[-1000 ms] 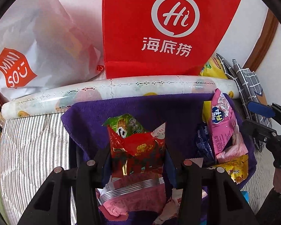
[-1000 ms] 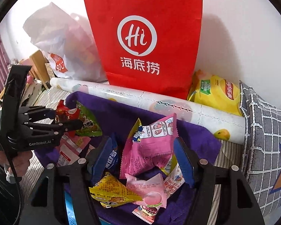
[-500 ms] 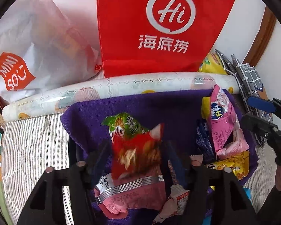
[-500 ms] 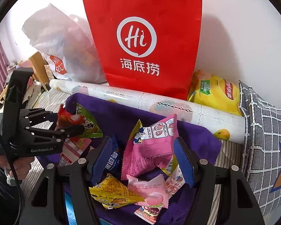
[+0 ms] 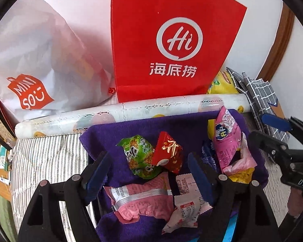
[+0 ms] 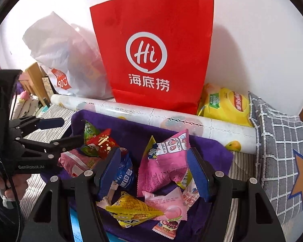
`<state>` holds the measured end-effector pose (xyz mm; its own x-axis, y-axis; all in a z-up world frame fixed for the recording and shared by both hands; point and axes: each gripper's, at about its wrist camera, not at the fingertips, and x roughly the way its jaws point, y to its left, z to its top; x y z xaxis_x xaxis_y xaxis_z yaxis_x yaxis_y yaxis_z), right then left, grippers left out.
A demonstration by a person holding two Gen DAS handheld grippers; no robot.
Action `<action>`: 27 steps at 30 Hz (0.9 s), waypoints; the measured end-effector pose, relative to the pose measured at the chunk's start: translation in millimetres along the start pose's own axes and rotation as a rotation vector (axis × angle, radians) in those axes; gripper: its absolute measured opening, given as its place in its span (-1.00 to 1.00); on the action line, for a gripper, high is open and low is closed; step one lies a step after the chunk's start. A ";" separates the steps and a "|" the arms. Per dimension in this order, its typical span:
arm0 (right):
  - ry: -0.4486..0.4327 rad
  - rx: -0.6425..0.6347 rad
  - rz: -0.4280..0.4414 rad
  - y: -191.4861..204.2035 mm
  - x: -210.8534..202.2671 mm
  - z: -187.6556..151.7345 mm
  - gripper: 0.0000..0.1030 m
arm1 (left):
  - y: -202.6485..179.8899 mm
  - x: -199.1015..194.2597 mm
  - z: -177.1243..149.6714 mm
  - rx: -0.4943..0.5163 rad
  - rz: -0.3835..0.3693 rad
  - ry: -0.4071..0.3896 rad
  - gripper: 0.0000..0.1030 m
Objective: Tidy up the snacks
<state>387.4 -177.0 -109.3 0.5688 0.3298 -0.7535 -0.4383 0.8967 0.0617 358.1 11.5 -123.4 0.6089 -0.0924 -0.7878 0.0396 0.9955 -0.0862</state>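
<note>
Snack packets lie on a purple towel (image 5: 115, 129). My left gripper (image 5: 149, 167) is open and empty; a red packet (image 5: 168, 154) rests on a green packet (image 5: 137, 153) between and just beyond its fingers, with a pink packet (image 5: 143, 201) below. My right gripper (image 6: 153, 171) is open, its jaws on either side of a tall pink packet (image 6: 163, 161) without touching. A blue packet (image 6: 125, 175) sits by its left finger, a yellow packet (image 6: 131, 209) in front. The left gripper also shows in the right wrist view (image 6: 50, 131).
A red Hi paper bag (image 6: 151, 50) stands against the wall behind a patterned roll (image 6: 171, 121). A white Miniso bag (image 5: 30, 60) is at left, a yellow chip bag (image 6: 226, 104) and grey checked cloth (image 6: 280, 141) at right. Striped bedding (image 5: 46, 157) lies left of the towel.
My left gripper opened and let go of the red packet, which dropped onto the green packet. The right gripper stayed open around the pink packet.
</note>
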 end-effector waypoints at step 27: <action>-0.127 0.171 -0.161 54.8 -190.5 -83.0 0.51 | -32.8 -164.4 -88.2 0.064 0.005 -0.182 0.58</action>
<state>197.3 -215.2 -16.8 0.7095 0.2035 -0.6747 -0.2172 0.9739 0.0653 186.8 -7.9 -44.9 0.7421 -0.0874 -0.6646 0.0824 0.9958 -0.0389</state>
